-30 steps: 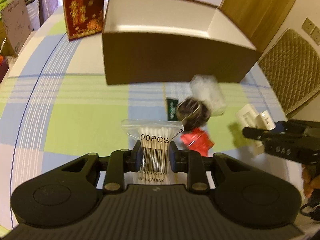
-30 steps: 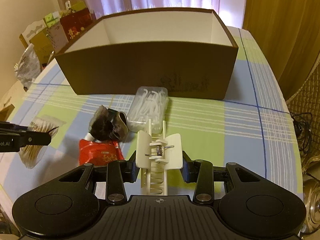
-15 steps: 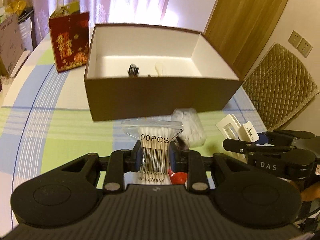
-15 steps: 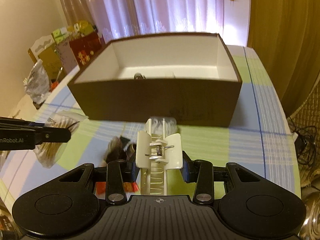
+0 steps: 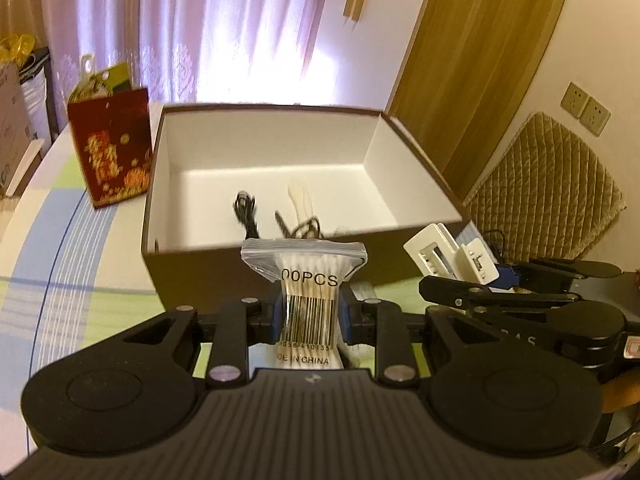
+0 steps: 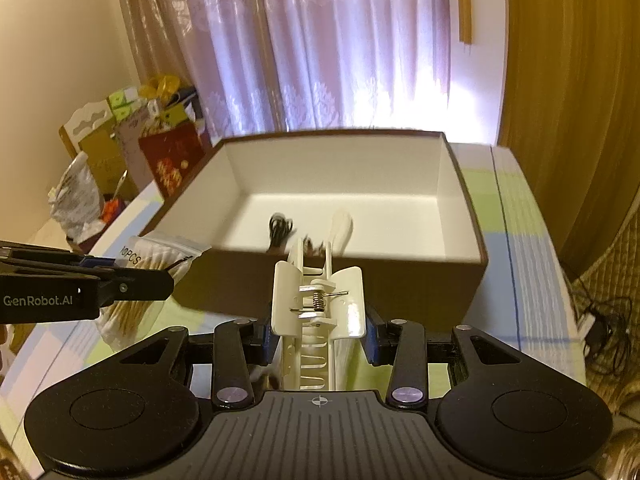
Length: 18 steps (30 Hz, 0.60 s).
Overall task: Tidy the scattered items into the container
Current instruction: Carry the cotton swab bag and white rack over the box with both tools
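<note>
My left gripper [image 5: 310, 314] is shut on a clear bag of cotton swabs [image 5: 306, 280], held up just before the near wall of the brown box [image 5: 200, 264]. The right gripper [image 6: 318, 336] is shut on a cream hair claw clip [image 6: 318, 300], raised in front of the same brown box [image 6: 420, 292]. Inside on the white floor lie a black cable [image 5: 246, 216] and a cream-coloured item [image 5: 300, 200]. In the left wrist view the right gripper [image 5: 500, 276] with its clip [image 5: 452, 254] is at the right. The right wrist view has the left gripper [image 6: 172, 270] with the swab bag [image 6: 156, 258] at the left.
A red patterned gift bag [image 5: 110, 146] stands left of the box on the checked tablecloth [image 5: 52, 248]. A quilted chair [image 5: 548, 184] is at the right. Bags and cartons [image 6: 120, 148] crowd the far left corner. Cords [image 6: 604, 328] lie beyond the table's right edge.
Both grippers have risen with their items and come closer to the box, so its inside is now in view. The scattered items on the cloth have dropped out of sight below.
</note>
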Each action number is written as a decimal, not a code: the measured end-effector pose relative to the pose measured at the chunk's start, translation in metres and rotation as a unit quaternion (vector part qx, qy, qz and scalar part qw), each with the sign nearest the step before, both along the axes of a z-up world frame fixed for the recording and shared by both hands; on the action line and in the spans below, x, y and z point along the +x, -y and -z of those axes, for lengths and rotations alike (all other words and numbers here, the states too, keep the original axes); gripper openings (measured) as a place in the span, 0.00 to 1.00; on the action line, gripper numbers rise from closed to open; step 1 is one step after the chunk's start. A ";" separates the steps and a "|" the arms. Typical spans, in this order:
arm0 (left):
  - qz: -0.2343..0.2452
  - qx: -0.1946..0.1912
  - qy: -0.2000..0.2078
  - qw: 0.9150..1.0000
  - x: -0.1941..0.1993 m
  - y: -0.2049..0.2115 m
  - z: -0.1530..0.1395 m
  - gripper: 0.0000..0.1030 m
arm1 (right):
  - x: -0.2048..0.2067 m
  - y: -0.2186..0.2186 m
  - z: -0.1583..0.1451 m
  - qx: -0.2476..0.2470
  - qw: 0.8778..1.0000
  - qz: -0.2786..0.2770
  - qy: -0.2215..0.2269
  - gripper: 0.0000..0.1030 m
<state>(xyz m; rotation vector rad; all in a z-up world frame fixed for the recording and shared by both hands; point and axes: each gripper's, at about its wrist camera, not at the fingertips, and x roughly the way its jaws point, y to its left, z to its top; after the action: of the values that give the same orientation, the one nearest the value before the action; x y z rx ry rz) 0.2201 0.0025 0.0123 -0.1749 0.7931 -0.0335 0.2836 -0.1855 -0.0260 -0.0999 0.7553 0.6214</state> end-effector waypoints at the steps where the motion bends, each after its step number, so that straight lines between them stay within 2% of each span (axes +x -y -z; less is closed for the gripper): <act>1: -0.001 0.002 0.005 1.000 0.004 -0.001 -0.002 0.21 | 0.005 -0.002 -0.002 0.001 1.000 0.002 0.004 0.42; 6: -0.010 0.004 0.019 1.000 0.032 -0.011 -0.012 0.21 | 0.032 -0.008 -0.013 0.008 1.000 0.012 0.024 0.42; 10: -0.014 0.022 0.028 0.999 0.057 -0.017 -0.016 0.21 | 0.057 -0.015 -0.017 0.007 0.999 0.019 0.035 0.42; 18: -0.015 0.031 0.010 0.999 0.111 -0.029 -0.004 0.21 | 0.108 -0.039 -0.003 -0.007 0.999 0.027 0.024 0.42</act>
<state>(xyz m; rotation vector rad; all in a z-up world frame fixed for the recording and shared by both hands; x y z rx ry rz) 0.3312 0.0311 0.0159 -0.1279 0.7708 0.0169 0.3915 -0.1469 -0.0234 -0.1057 0.7142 0.5616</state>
